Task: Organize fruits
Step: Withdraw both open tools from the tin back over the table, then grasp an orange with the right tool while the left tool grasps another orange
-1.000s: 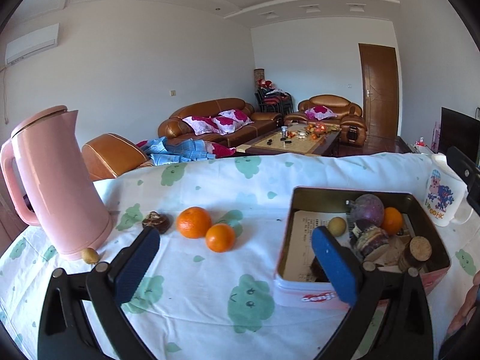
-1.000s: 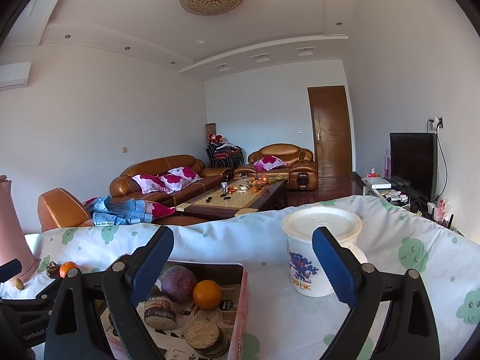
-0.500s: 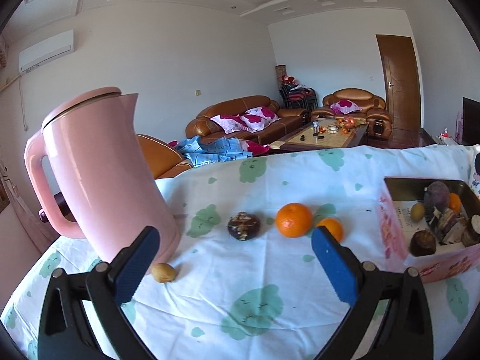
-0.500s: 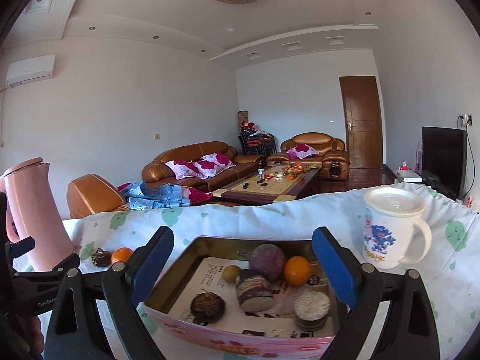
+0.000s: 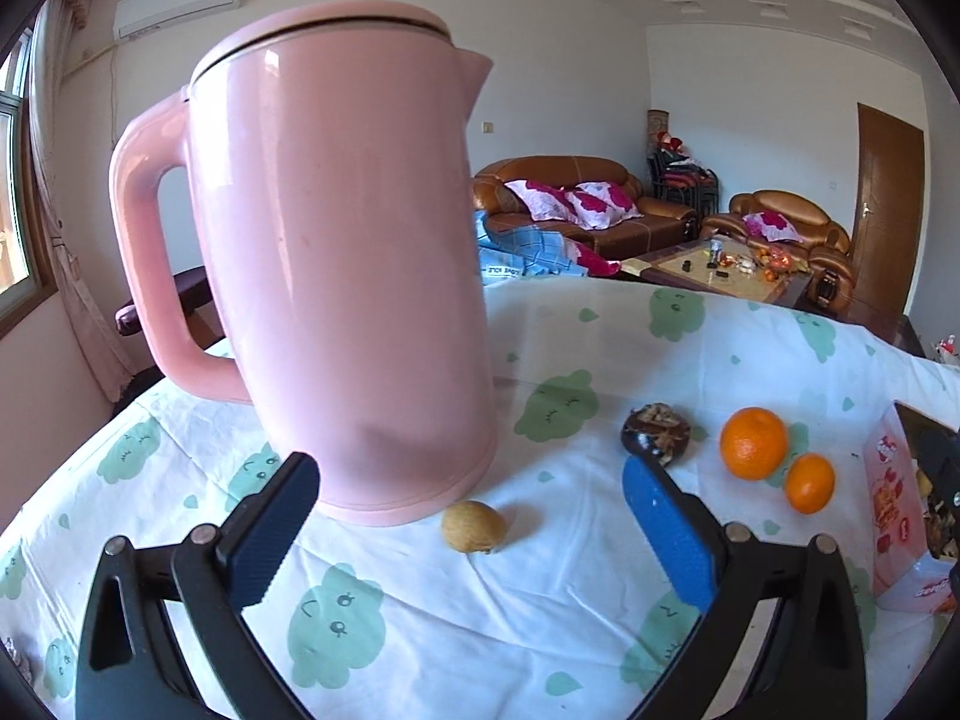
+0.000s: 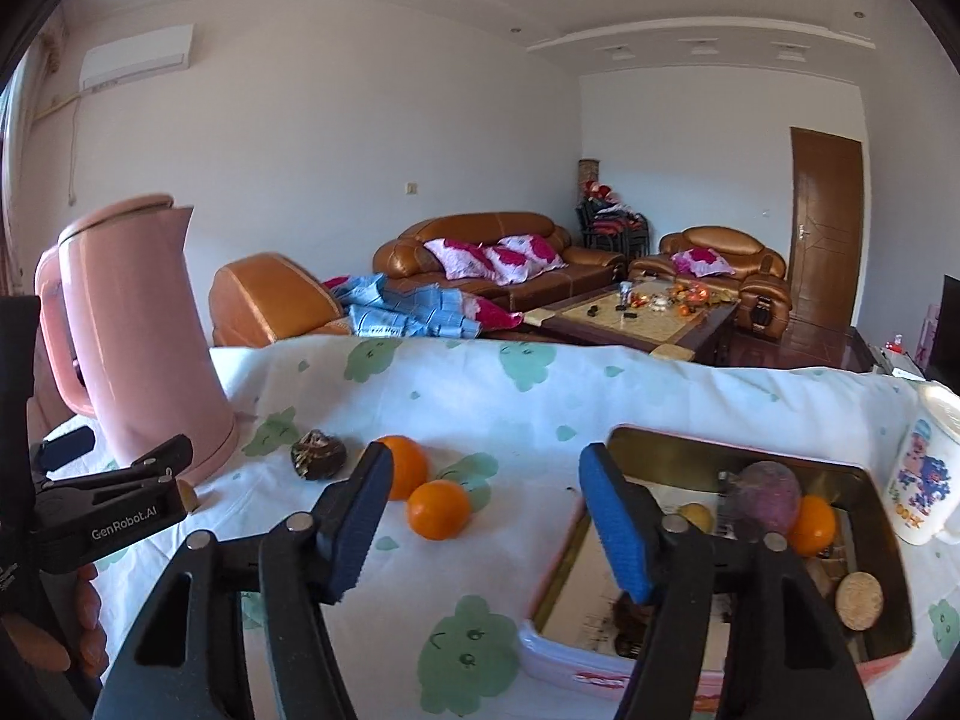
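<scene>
My left gripper (image 5: 468,471) is open just in front of a small brown-yellow fruit (image 5: 474,534) lying at the foot of the pink kettle (image 5: 342,276). To its right lie a dark fruit (image 5: 655,435) and two oranges (image 5: 753,443) (image 5: 810,483). My right gripper (image 6: 485,459) is closing with nothing gripped. In its view the nearer orange (image 6: 438,510) shows untouched in the gap between the fingers, and the other orange (image 6: 411,474) is half hidden by the left finger. The fruit tin (image 6: 738,450) on the right holds a purple fruit (image 6: 768,495), an orange (image 6: 813,525) and several other pieces.
A white cloth with green clouds (image 6: 480,396) covers the table. A printed mug (image 6: 924,480) stands right of the tin. The kettle (image 6: 138,336) stands at the table's left end. Sofas and a coffee table lie beyond the far edge.
Both grippers have swung left across the table. The kettle now fills the left wrist view, with the small fruit between the fingers. The right gripper's jaws have narrowed.
</scene>
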### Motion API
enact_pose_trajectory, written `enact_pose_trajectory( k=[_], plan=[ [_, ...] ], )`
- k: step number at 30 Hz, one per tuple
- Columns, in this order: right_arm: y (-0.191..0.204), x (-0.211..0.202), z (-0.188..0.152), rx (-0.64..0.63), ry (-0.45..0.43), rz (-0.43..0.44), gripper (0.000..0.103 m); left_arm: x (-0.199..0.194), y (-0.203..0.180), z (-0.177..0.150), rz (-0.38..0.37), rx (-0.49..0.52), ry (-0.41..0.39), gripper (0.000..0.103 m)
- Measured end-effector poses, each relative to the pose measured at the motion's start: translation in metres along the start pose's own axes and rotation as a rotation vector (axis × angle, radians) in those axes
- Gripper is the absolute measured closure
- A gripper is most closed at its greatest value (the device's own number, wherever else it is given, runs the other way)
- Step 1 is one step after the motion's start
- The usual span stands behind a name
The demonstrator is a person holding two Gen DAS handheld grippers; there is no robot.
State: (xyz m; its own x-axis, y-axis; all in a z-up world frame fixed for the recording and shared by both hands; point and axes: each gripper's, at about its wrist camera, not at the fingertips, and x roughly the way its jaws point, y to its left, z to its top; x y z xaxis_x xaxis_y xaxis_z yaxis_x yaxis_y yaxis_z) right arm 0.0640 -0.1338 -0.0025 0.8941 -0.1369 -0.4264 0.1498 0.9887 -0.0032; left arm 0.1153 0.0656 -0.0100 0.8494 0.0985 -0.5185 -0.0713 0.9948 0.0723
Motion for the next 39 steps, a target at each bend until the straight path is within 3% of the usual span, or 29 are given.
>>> enact_pose_trajectory(
  k=[2, 6, 8, 12, 17, 23, 26, 31, 35, 39],
  plan=[
    [0.009, 0.017, 0.002, -0.014, 0.058, 0.034, 0.042, 0.002, 0.002, 0.0, 0.04, 0.006, 0.004, 0.0],
    [0.023, 0.052, 0.001, -0.057, 0.206, 0.055, 0.043, 0.004, 0.008, 0.002, 0.027, -0.017, 0.021, 0.0],
    [0.027, 0.066, -0.001, -0.079, 0.27, 0.05, 0.052, 0.006, 0.009, 0.003, 0.022, -0.025, 0.034, 0.0],
    [0.036, 0.089, -0.006, -0.149, 0.364, 0.018, 0.052, 0.008, 0.007, 0.003, 0.005, -0.028, 0.046, 0.0],
    [0.033, 0.108, -0.008, -0.182, 0.445, -0.014, 0.056, 0.009, 0.006, 0.004, 0.002, -0.027, 0.049, 0.0],
    [0.03, 0.1, -0.009, -0.166, 0.442, -0.009, 0.066, 0.012, 0.006, 0.003, 0.01, -0.02, 0.052, 0.0],
    [0.03, 0.084, -0.011, -0.16, 0.41, 0.006, 0.066, 0.015, 0.004, 0.002, 0.006, -0.014, 0.051, 0.0],
    [0.02, 0.028, -0.005, -0.089, 0.17, 0.02, 0.066, 0.01, 0.001, 0.002, -0.054, -0.001, 0.009, 0.0],
    [0.008, -0.01, -0.004, -0.04, 0.016, -0.033, 0.066, 0.003, -0.003, 0.002, -0.202, -0.002, -0.023, 0.0],
    [-0.006, -0.028, -0.002, -0.048, -0.04, -0.11, 0.066, -0.004, -0.023, -0.001, -0.322, 0.05, -0.051, 0.0]
  ],
)
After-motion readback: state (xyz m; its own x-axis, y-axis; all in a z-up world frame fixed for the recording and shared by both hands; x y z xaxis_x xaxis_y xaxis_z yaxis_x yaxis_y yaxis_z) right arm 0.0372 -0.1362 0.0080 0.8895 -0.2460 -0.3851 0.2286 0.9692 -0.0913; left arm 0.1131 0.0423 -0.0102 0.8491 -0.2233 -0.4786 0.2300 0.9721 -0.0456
